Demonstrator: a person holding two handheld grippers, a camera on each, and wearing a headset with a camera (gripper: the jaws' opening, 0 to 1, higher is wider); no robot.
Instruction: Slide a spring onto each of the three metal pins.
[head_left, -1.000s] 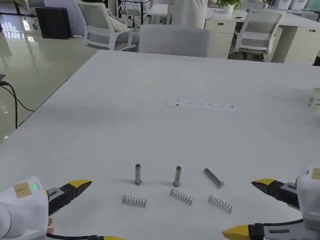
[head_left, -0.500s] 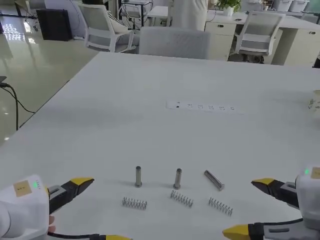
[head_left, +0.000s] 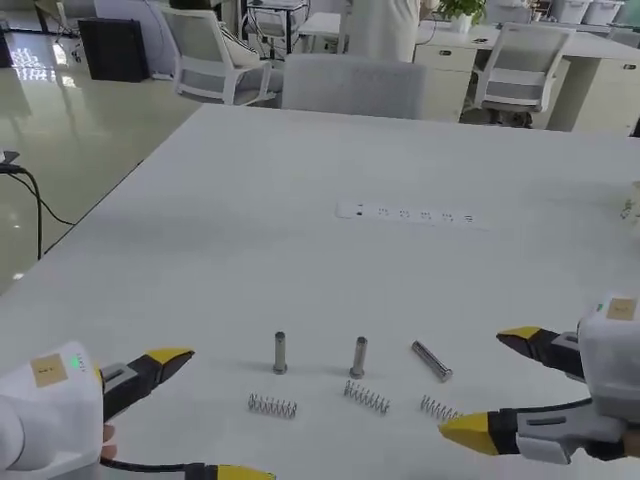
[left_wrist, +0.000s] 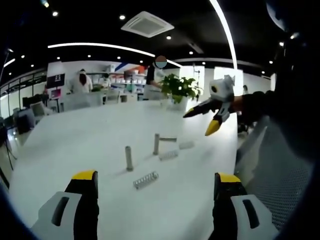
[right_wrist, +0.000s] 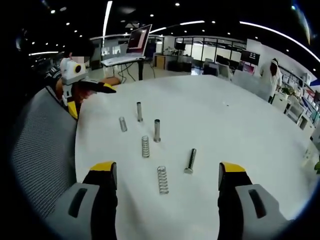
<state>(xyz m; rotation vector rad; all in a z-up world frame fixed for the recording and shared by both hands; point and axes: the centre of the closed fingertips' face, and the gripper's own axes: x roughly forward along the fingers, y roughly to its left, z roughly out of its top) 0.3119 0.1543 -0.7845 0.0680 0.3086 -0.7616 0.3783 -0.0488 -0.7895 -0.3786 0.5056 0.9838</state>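
Observation:
Two metal pins stand upright on the white table; a third pin lies on its side to their right. Three springs lie in a row in front of the pins. My left gripper is open at the lower left, well short of the left spring. At the lower right my right gripper is open, its lower yellow tip just right of the right spring, with the lying pin ahead of it. Nothing is held.
A white power strip lies flat further back on the table. Office chairs and desks stand beyond the far edge. The table's left edge drops to a shiny floor with a black cable.
My right gripper has shifted left and inward, bringing its lower tip close to the right spring. The left gripper has barely moved. Pins and springs lie as before.

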